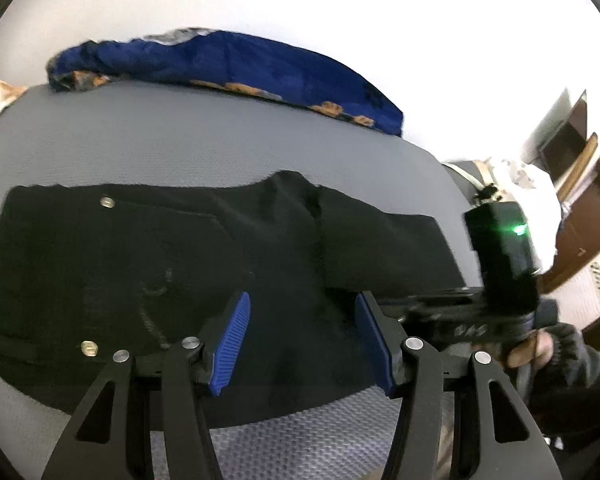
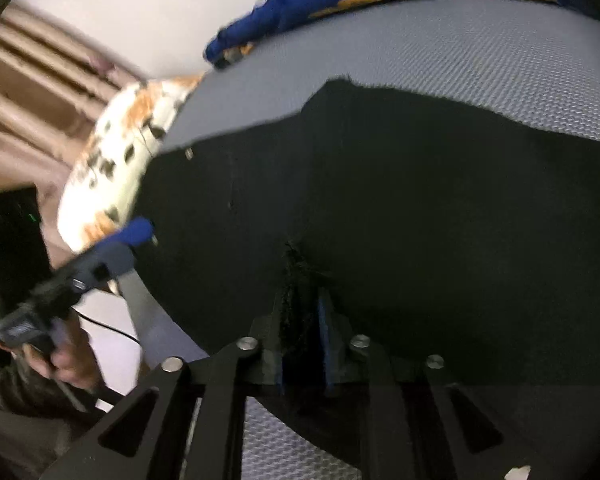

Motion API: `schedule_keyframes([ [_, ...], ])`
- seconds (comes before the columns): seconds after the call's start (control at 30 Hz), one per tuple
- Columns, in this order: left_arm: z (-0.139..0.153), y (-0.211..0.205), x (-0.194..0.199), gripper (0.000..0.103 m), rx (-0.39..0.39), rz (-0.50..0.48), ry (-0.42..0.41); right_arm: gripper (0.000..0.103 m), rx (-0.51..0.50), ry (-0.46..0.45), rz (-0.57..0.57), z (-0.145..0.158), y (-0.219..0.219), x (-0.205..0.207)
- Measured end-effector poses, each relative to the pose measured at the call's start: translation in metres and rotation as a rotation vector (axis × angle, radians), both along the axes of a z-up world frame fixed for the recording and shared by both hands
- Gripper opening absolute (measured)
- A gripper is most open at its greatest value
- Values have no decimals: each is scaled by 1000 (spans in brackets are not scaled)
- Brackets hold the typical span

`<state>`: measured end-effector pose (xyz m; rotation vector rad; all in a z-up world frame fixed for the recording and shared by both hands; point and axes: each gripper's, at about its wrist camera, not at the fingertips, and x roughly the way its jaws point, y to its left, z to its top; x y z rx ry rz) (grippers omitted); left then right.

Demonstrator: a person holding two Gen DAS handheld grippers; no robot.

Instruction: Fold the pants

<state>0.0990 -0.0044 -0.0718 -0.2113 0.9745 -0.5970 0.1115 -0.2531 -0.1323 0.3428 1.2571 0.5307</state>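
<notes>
On a grey textured mattress [image 1: 220, 128], black pants [image 1: 160, 264] lie spread flat, two metal buttons showing near their left edge in the left wrist view. No brand, label or readable writing shows on anything. The left gripper [image 1: 300, 336] hovers over the near part of the pants, its blue-padded fingers [image 1: 230, 344] well apart with nothing between them. The right gripper [image 2: 302, 320] sits low on the cloth, its fingers close together with a bunched fold of the black fabric between them; whether the pads press it cannot be told.

Only the left view shows the right hand [image 1: 540, 348] in a dark fingerless glove, and a green light on the device it holds. Only the right view shows the left hand [image 2: 66, 360], a cable, and a white patterned pillow [image 2: 120, 152] past the mattress edge. A blue patterned cloth [image 1: 228, 64] lies along the far side.
</notes>
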Motion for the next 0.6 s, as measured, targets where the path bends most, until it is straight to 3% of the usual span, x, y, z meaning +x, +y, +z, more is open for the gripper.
schedule_keyframes([
  [0.07, -3, -4, 3, 56, -39, -23, 49, 44, 31, -1, 5, 6, -1, -4],
  [0.1, -3, -6, 2, 56, -50, -27, 65, 47, 33, -11, 2, 10, -2, -6],
  [0.2, -8, -10, 7, 56, -130, -49, 150, 48, 61, -59, -33, 33, -18, -17],
  [0.33, -19, -21, 15, 56, -236, -71, 288, 54, 58, -86, -165, 47, -57, -29],
  [0.47, -40, -34, 25, 56, -267, -67, 449, 54, 59, -81, -266, 44, -84, -42],
  [0.6, -55, -42, 28, 56, -238, -44, 532, 54, 92, -66, -341, 38, -99, -51],
])
